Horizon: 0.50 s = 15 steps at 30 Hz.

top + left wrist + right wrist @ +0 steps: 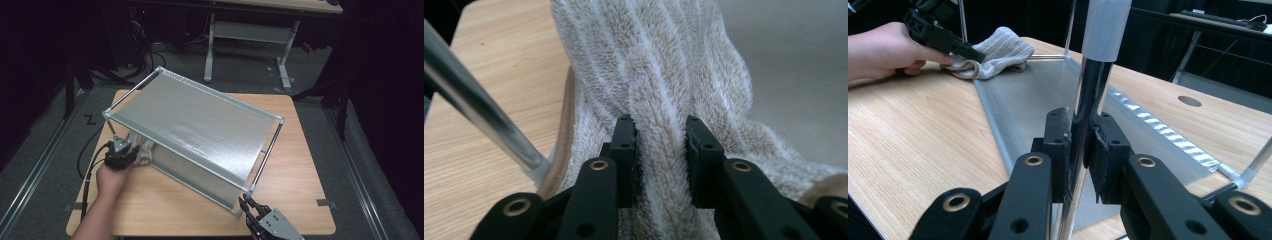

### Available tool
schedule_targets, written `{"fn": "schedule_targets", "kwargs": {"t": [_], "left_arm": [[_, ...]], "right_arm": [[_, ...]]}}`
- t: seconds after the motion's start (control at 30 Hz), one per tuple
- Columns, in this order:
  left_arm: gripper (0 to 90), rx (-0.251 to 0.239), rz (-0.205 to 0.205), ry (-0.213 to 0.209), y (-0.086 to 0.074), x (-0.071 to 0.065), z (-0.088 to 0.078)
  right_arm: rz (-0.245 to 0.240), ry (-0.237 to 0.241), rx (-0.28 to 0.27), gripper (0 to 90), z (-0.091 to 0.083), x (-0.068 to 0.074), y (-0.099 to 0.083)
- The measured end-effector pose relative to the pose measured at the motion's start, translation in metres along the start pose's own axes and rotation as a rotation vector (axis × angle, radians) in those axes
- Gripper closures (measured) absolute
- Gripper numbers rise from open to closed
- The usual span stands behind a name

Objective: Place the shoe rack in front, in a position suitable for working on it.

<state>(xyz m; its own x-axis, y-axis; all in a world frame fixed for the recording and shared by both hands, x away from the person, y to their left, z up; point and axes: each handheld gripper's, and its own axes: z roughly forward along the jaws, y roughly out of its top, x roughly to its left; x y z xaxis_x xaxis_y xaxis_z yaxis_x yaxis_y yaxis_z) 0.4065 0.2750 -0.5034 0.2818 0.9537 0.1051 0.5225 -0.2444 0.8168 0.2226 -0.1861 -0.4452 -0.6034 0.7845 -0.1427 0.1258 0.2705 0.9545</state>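
The two-tier metal shelf rack (195, 125) stood on the wooden table (295, 190), turned at an angle to the table's edges, w/ chrome posts at the corners and grey shelf panels.

Left gripper (121, 150) sat at the rack's near-left corner, low down by the bottom shelf, w/ the person's hand (109, 179) behind it. In the left gripper view its jaws stood a little apart w/ a ridge of the beige striped towel (659, 90) bunched between them; pads touched the pile on both sides, so it had hold of the towel. The towel lay at the left end of the bottom shelf, partly on the shelf panel, partly over its edge onto the table, just beside the rack's corner post (474, 105).

Right gripper (252, 209) was at the rack's near-right corner. In the right gripper view its jaws were clamped nearly closed round the upright chrome post (1088, 100), pads pressed on both sides, below the white plastic sleeve (1103, 27).
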Motion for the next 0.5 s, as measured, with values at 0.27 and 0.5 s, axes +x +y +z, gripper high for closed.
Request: {"fn": "schedule_targets", "kwargs": {"t": [0.27,0.5], "left_arm": [[73.4,0.008,0.069,-0.049,0.002,-0.017,0.0],[73.2,0.005,0.134,-0.12,0.004,-0.049,-0.003]], "right_arm": [[0.004,0.001,0.001,79.1,0.0,0.0,0.0],[0.001,0.0,0.002,79.0,0.0,0.0,0.0]]}}
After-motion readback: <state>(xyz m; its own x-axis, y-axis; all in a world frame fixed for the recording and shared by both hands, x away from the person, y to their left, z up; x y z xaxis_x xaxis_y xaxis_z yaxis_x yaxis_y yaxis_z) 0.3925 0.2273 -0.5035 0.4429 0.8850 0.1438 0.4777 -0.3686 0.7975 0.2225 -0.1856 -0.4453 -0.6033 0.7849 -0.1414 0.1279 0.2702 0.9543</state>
